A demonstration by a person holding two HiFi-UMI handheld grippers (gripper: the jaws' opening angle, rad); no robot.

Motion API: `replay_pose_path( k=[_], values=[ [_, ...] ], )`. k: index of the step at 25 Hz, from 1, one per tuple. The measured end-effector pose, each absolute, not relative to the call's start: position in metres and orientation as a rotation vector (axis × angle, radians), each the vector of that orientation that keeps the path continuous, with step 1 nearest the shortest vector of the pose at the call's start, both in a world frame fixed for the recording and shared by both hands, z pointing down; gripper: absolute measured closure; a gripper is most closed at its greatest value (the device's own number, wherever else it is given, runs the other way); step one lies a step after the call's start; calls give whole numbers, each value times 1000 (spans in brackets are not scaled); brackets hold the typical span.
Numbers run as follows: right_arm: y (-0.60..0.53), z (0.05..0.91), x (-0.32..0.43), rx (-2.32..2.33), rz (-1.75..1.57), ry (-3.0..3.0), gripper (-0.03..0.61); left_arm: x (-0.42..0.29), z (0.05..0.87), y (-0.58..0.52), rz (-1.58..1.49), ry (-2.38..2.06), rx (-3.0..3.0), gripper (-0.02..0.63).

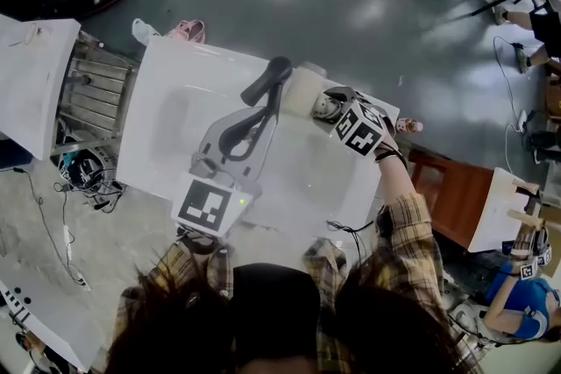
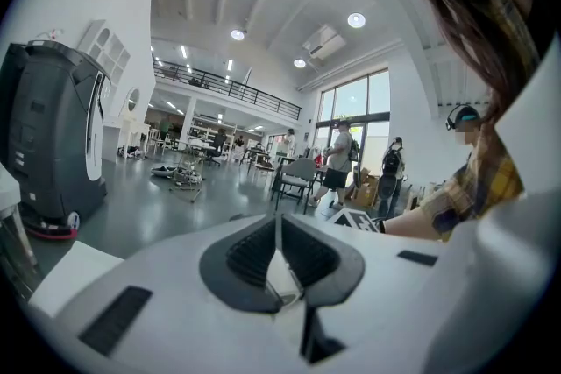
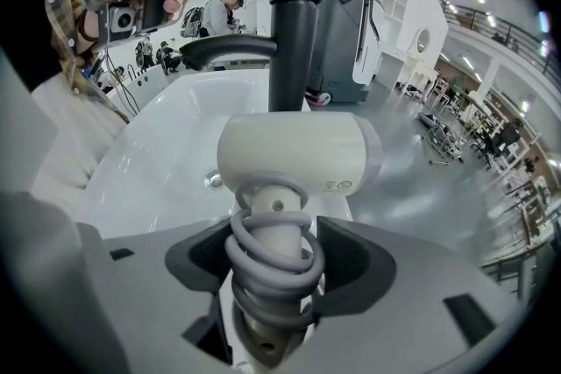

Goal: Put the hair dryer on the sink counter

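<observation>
The right claw (image 3: 276, 263) is squeezing the smooth, round white hair dryer (image 3: 294, 151) by its cord-wrapped handle over the shiny sink (image 3: 166, 136) beside the black tap (image 3: 287, 39), while the left claw (image 2: 280, 263) is pinching together on nothing.

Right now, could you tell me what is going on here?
A person works two handheld grippers over a white sink. The right gripper is clamped on the hair dryer by its cord-wrapped handle, holding it near the black faucet. The left gripper is shut and empty. The dryer is not yet released.
</observation>
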State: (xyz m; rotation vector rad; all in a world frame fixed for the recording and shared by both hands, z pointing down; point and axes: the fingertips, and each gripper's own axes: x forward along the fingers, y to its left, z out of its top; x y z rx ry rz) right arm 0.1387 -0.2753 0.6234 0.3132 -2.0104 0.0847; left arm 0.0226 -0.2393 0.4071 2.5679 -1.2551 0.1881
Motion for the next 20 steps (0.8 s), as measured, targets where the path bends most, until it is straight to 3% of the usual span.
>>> replay_pose_path(
  k=[20],
  values=[
    [-267,546,141,489,43,-2106,316,23,367,-233,125,-1258,2673,580]
  ],
)
